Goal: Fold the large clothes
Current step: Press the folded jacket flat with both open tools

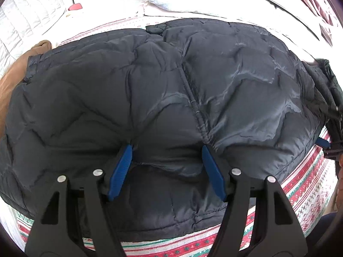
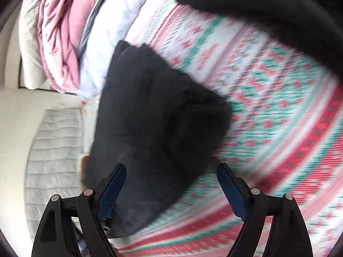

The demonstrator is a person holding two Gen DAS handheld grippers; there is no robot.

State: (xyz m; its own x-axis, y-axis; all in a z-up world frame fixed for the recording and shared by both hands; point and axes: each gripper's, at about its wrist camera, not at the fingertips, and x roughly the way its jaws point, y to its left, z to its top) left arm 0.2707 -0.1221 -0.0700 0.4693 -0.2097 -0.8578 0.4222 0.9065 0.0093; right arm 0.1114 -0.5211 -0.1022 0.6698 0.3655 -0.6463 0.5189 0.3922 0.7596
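A dark navy quilted puffer jacket [image 1: 163, 90] lies spread flat on a bed with a red, green and white patterned cover [image 1: 300, 188]. My left gripper [image 1: 167, 150] is open, its blue-padded fingers [image 1: 120, 171] pressing down on the jacket's near hem on either side of a fold of fabric. In the right wrist view the picture is blurred by motion. My right gripper [image 2: 171, 171] is open and empty above the cover, at the near corner of the jacket [image 2: 154, 115]. The right gripper also shows at the far right edge of the left wrist view [image 1: 328, 145].
Pink bedding [image 2: 62, 32] and white bedding [image 1: 171, 2] are piled at the far side of the bed. A brown garment [image 1: 25, 64] lies beside the jacket's left edge. A white quilted surface [image 2: 53, 160] lies beyond the bed. A dark shape [image 2: 257, 4] fills the upper right of the right wrist view.
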